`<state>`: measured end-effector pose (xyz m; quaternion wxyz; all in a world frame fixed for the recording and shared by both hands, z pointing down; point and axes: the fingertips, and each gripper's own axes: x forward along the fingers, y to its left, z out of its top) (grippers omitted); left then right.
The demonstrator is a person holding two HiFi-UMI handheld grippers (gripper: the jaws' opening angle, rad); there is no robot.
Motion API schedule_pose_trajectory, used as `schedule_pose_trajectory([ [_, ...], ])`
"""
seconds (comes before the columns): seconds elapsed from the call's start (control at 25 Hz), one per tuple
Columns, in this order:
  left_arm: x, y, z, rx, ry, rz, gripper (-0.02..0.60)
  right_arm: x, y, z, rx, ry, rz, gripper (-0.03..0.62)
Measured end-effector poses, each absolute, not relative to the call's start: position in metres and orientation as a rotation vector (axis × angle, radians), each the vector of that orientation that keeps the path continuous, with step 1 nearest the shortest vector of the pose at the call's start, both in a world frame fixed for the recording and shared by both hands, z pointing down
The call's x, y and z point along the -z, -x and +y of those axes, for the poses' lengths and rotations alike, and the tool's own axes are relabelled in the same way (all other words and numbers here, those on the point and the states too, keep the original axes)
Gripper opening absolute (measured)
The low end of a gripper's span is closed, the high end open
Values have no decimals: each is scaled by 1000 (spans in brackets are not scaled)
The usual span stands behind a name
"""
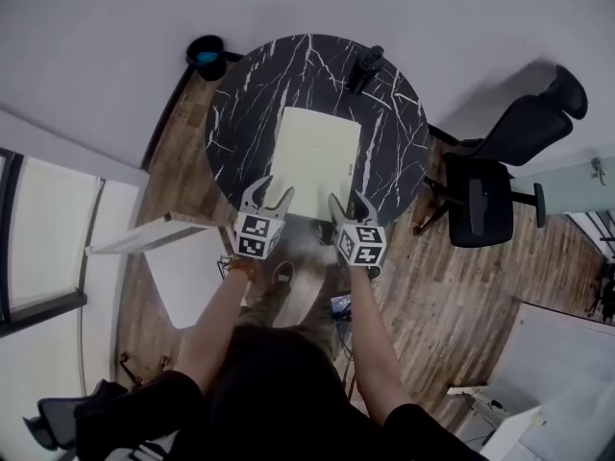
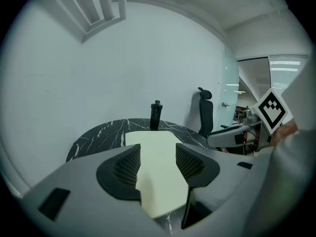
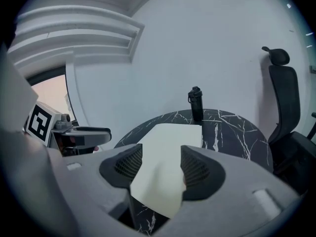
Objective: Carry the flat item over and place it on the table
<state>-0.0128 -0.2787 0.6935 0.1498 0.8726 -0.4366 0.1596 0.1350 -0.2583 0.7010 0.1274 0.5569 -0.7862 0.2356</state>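
The pale cream, flat rectangular sheet [image 1: 312, 157] lies flat on the round black marble-patterned table [image 1: 240, 113], with dark tabletop showing on every side of it but the near one. In the head view the left gripper [image 1: 266, 200] and the right gripper [image 1: 352, 205] sit side by side at the sheet's near edge, their fingers [image 1: 252, 196] overlapping its two near corners.

In the left gripper view the jaws stand apart with nothing clamped. The sheet [image 2: 157, 152] shows through the gap, lying on the table [image 2: 98, 135] below and beyond the pads. The right gripper view shows the same: jaws apart and empty, with the sheet [image 3: 170, 142] framed between them on the table [image 3: 237, 132].

A slim black bottle [image 1: 368, 63] stands upright on the table's far side, clear of the sheet. A black office chair [image 1: 500, 176] stands just beside the table on the right.

The sheet's near edge is covered by the gripper bodies in both gripper views, and by the fingers in the head view. Whether any fingertip touches the sheet cannot be told.
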Motion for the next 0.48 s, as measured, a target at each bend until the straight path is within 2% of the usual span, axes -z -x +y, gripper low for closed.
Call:
schedule_pose_trajectory([
  [0.48,-632,1,-268,-387,-2627,-1323,98,-630,-138,-240,-488,-1687,-2340,182],
])
